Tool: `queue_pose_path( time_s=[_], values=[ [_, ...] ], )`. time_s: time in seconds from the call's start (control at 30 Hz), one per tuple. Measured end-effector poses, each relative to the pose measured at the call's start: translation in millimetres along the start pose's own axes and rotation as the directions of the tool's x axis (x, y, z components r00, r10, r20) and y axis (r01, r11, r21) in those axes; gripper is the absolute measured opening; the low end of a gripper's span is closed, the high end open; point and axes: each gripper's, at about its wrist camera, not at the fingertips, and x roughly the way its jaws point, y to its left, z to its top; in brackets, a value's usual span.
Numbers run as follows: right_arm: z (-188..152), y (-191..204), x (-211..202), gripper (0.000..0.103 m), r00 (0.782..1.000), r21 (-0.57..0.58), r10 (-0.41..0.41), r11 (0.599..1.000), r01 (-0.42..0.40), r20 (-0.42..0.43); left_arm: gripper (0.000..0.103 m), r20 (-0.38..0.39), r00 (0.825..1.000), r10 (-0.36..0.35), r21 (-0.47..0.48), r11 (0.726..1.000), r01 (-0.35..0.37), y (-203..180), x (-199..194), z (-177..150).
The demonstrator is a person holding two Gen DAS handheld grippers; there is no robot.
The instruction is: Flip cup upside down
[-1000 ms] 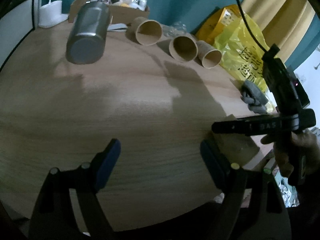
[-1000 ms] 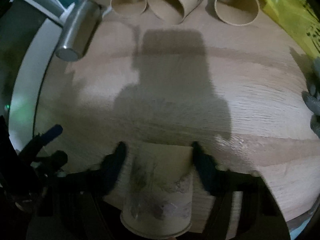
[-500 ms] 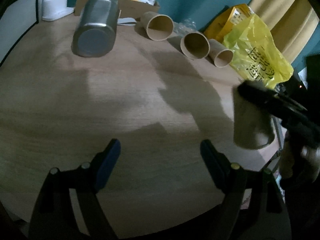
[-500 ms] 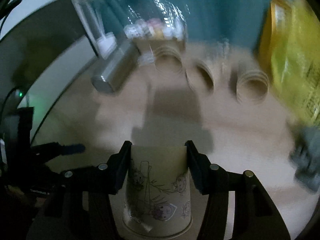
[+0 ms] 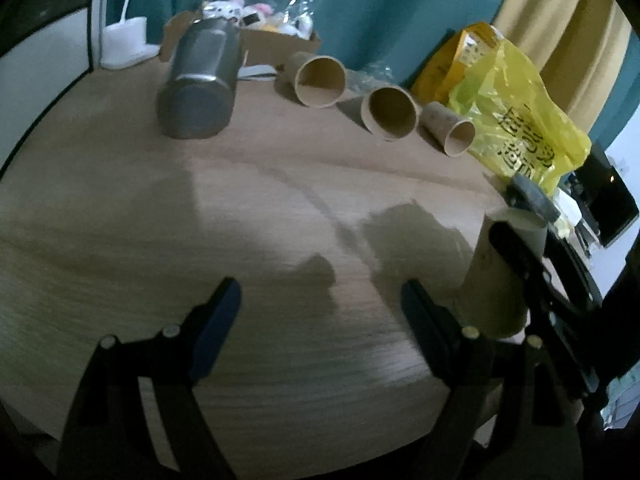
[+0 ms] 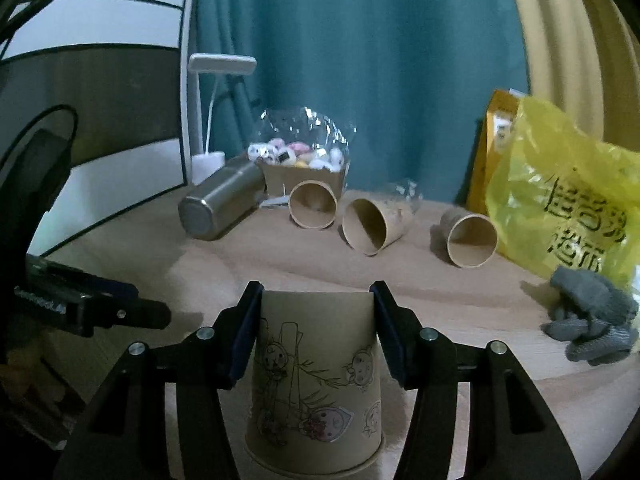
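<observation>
Nearest in the right wrist view, the right tongs (image 6: 314, 322) grip a paper cup (image 6: 316, 384) printed with cartoon figures, one pad pressed on each side near its closed base; the cup stands with its rim downward, the rim at or just above the wooden bench (image 6: 460, 288), though contact cannot be made out; in the left wrist view the same cup (image 5: 498, 276) appears at the far right edge of the bench (image 5: 240, 208), upright on its mouth, with a dark arm of the right tongs across it. The left tongs (image 5: 320, 304) hang wide and hold nothing, hovering over bare wood well apart from the cup; their body shows at the left of the right wrist view.

Judged from this, the flip itself looks done and the step in hand is setting the cup down; the next move calls for lowering until the rim sits flat, then parting the pads gently and drawing straight back so the light cup does not tip or drag.

Farther back, a grey glove (image 6: 592, 316) lies at the right; beyond it three brown paper cups (image 6: 366, 222) lie on their sides with mouths toward the camera, beside a steel flask (image 6: 220, 204) also on its side; a yellow plastic bag (image 6: 560, 200) stands at the right; behind, a cardboard box of small toys (image 6: 300, 164), a white lamp (image 6: 216, 80) and a teal curtain (image 6: 380, 60).
</observation>
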Motion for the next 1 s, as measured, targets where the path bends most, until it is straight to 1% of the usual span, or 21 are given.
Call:
queue_pose_path(
  time_s=[0.07,0.17,0.43,0.5,0.57,0.73,1.0],
  values=[
    [-2.8,1.6,-5.4,0.057,1.0,-0.003,-0.01,1.0,0.01,0.009,0.083,0.005,1.0,0.01,0.023,1.0,-0.01,-6.6,0.3,-2.1],
    [-8.2,0.1,-13.9,0.057,0.999,0.004,-0.021,1.0,0.021,0.031,0.083,0.003,1.0,0.002,0.036,0.999,-0.002,-13.5,0.9,-4.8],
    [-30.0,-4.5,-43.2,0.058,0.993,0.021,-0.052,0.999,0.05,0.11,0.083,0.014,1.0,0.004,0.082,0.997,-0.005,-32.4,-1.9,-9.1],
    [-32.7,-5.3,-47.6,0.058,0.993,0.028,-0.058,0.998,0.055,0.103,0.083,0.015,1.0,-0.001,0.094,0.996,0.0,-37.0,-2.0,-10.6],
    [-36.5,-7.1,-49.3,0.058,0.996,0.038,-0.052,0.998,0.05,0.075,0.083,0.019,1.0,0.004,0.107,0.994,-0.006,-41.1,-2.6,-12.4],
    [-39.0,-9.1,-55.2,0.058,0.995,0.044,-0.07,0.997,0.067,0.076,0.083,0.052,0.999,0.008,0.141,0.99,-0.015,-48.1,-5.2,-17.7],
    [-32.0,-11.2,-43.4,0.058,0.996,0.048,-0.068,0.997,0.065,0.053,0.083,0.07,0.997,0.021,0.128,0.991,-0.03,-43.5,-8.9,-16.2]
  ],
)
